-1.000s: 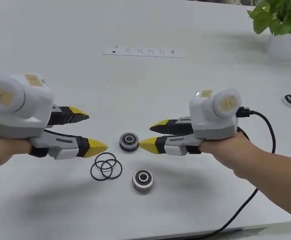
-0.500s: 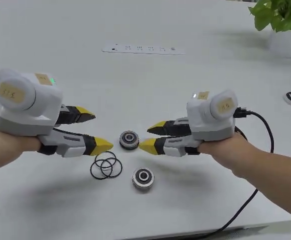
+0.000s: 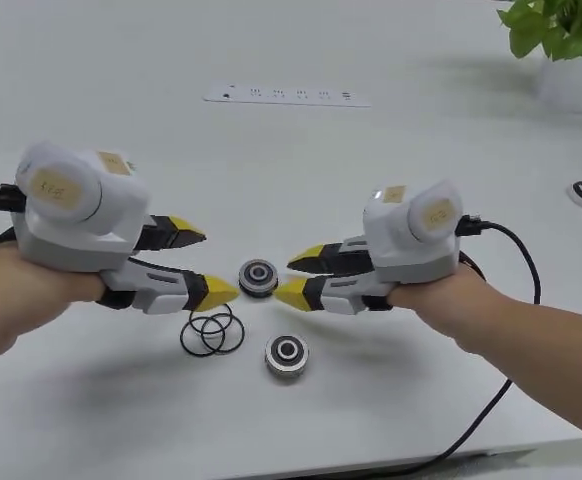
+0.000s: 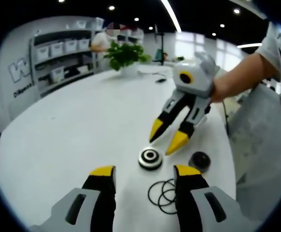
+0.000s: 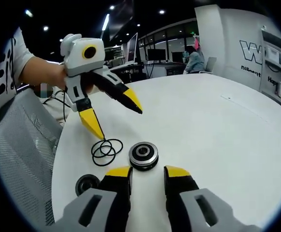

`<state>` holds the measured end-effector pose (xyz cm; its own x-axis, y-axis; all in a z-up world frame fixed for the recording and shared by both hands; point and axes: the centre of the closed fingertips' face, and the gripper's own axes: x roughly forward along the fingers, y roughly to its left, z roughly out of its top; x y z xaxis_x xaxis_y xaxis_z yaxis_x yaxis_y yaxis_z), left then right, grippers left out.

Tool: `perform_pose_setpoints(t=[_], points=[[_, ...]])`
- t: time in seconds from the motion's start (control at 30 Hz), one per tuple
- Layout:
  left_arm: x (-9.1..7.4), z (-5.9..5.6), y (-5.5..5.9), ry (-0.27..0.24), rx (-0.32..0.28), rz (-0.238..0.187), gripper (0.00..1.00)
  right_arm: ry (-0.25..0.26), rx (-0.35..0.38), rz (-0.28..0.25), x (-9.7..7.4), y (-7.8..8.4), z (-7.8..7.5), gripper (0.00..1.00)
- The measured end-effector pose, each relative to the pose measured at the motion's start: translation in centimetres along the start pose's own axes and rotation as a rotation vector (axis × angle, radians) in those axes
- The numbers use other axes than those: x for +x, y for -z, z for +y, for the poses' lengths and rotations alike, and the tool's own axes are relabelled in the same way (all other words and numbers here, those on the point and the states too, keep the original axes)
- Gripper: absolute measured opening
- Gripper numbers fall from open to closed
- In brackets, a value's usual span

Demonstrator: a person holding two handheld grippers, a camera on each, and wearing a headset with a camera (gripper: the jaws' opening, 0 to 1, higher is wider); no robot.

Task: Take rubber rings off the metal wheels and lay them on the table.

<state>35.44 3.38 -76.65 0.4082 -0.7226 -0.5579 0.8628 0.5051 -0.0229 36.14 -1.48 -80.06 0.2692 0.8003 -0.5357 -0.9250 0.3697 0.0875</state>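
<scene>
The left tongs (image 3: 216,264) and the right tongs (image 3: 285,277) hover low over the white counter (image 3: 301,170), tips pointing at each other. Each is held in a hand. The left jaws stand well apart with nothing between them. The right jaws are also parted, by a narrower gap, and carry nothing.

One metal wheel (image 3: 258,278) lies flat on the counter in the gap between the two sets of yellow tips, close to both and touched by neither. In the right gripper view it sits just ahead of that tool's tips. In the left gripper view it sits just ahead of the left tips and under the right tips.

A second metal wheel (image 3: 287,355) lies flat on the person's side of the first, below the right tongs' lower jaw and apart from it. Whether either wheel wears a rubber ring cannot be told.

A small cluster of black rubber rings (image 3: 212,333) lies loose and overlapping on the counter, just under the lower tip of the left tongs, beside the second wheel.

Beyond both tips, a white power strip (image 3: 287,97) lies flat.
</scene>
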Motion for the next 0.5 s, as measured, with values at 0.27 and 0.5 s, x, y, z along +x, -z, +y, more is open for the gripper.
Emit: perform_pose_setpoints(t=[0.27,0.5], points=[[0.8,-0.3,0.1,0.015,0.001,0.010,0.45,-0.006,-0.001,0.000,0.2,0.2,0.1,0.21],[1.4,-0.5,0.2,0.027,0.002,0.018,0.43,-0.010,0.001,-0.007,0.4,0.2,0.1,0.20]])
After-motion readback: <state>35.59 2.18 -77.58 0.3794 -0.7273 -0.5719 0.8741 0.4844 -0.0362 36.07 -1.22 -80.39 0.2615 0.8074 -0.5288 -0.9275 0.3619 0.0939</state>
